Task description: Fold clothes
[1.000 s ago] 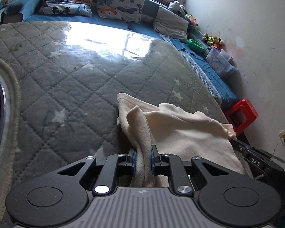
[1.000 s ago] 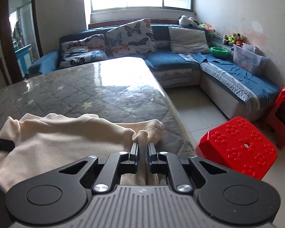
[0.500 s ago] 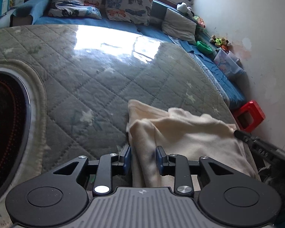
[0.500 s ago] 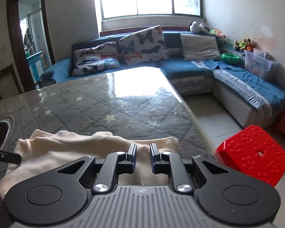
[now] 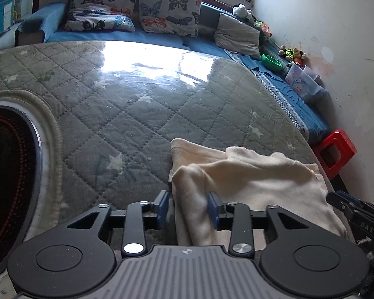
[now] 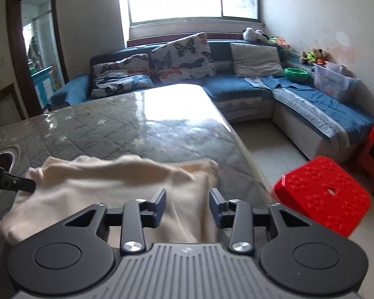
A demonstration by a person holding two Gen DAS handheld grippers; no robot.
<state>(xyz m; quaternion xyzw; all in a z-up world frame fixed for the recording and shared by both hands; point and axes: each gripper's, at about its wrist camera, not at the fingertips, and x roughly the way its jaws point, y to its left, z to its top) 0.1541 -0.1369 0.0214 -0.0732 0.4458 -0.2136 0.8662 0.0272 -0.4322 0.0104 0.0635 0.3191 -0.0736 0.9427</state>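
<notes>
The quilted grey table cover (image 5: 142, 114) fills the frame; the cream fleece garment (image 5: 249, 184) lies lower right. I see my left gripper (image 5: 187, 208) and right gripper (image 6: 187, 205) with jaws wide, cloth loose between. It looks soft, light; I would pinch a folded edge.

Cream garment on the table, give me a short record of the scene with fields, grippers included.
garment: cream garment, bunched in loose folds, lying on the table
surface: grey quilted table cover with star print
left gripper: jaws open, a fold of the cloth between them, not clamped
right gripper: jaws open, cloth between them, not clamped
beside table: red stool on the floor
background: blue sofa with butterfly cushions
</notes>
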